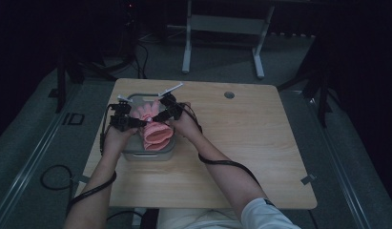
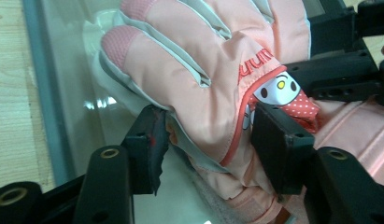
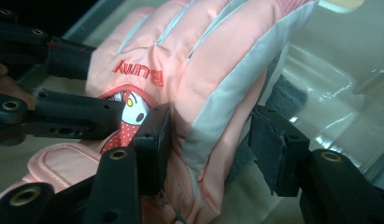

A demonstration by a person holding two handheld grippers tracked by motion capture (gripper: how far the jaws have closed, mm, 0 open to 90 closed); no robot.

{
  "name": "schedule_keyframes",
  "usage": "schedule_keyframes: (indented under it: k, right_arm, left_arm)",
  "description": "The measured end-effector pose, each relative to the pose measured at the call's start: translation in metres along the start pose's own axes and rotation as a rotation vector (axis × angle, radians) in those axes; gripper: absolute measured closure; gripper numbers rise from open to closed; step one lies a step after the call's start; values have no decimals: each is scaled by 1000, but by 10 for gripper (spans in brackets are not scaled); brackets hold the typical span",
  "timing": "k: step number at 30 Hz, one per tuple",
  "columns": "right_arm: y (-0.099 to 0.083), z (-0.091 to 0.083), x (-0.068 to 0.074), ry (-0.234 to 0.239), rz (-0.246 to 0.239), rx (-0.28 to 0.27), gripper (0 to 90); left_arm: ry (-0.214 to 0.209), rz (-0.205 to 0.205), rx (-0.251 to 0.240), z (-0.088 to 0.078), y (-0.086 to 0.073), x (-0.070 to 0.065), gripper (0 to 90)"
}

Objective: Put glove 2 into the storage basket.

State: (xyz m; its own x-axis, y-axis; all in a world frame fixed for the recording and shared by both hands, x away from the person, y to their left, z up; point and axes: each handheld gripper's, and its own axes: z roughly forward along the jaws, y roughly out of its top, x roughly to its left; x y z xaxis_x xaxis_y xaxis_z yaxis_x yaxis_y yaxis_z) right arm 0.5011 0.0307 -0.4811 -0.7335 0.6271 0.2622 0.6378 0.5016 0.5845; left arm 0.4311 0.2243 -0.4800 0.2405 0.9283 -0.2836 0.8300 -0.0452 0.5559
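1. Black jaws of the left gripper (image 2: 206,140) fill the foreground of the left gripper view, spread either side of the pink glove (image 2: 199,70), its near edge between them; left pad just beside the glove's edge, whether touching or not cannot be told.
2. Right gripper (image 3: 210,140) likewise spread in its own view: left pad against the glove (image 3: 199,79) near the cartoon patch (image 3: 133,109), right pad apart from the grey side panel, a gap showing.
3. No earlier picture at hand, so only the present spread told: neither pair pinching, both parted around the glove.
4. Pink glove with grey trim, red lettering and a cartoon face on a red dotted patch (image 2: 285,91), lying in the grey tray (image 2: 54,93); a second pink glove cuff (image 2: 353,126) beside it.
5. From the high view: grey tray (image 1: 131,153) at the left part of the wooden table (image 1: 241,143), pink gloves (image 1: 155,131) inside it.
6. Left gripper (image 1: 136,123) reaching in from the tray's left, right gripper (image 1: 158,117) from its right, tips close together over the gloves.
7. Cables (image 1: 222,163) trailing back along both forearms toward the table's near edge.
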Motion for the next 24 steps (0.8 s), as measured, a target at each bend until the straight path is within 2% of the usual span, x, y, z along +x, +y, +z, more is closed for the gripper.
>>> schedule_keyframes:
  k: [4,14,17,20,24]
  right_arm:
    - [3,-7,-1,14,1,-17,496]
    - [8,-23,3,32,-8,-55,488]
    - [7,-26,7,0,-38,-61,486]
    - [8,-31,8,19,-35,-72,479]
    - [9,-43,9,37,-39,-103,452]
  left_arm:
    - [-22,-16,-24,-4,0,3,427]
    - [-9,0,-70,-19,4,0,421]
    - [2,21,-69,-21,5,-2,421]
    - [-6,27,-96,-29,6,-5,420]
    - [23,72,-134,-40,7,-15,425]
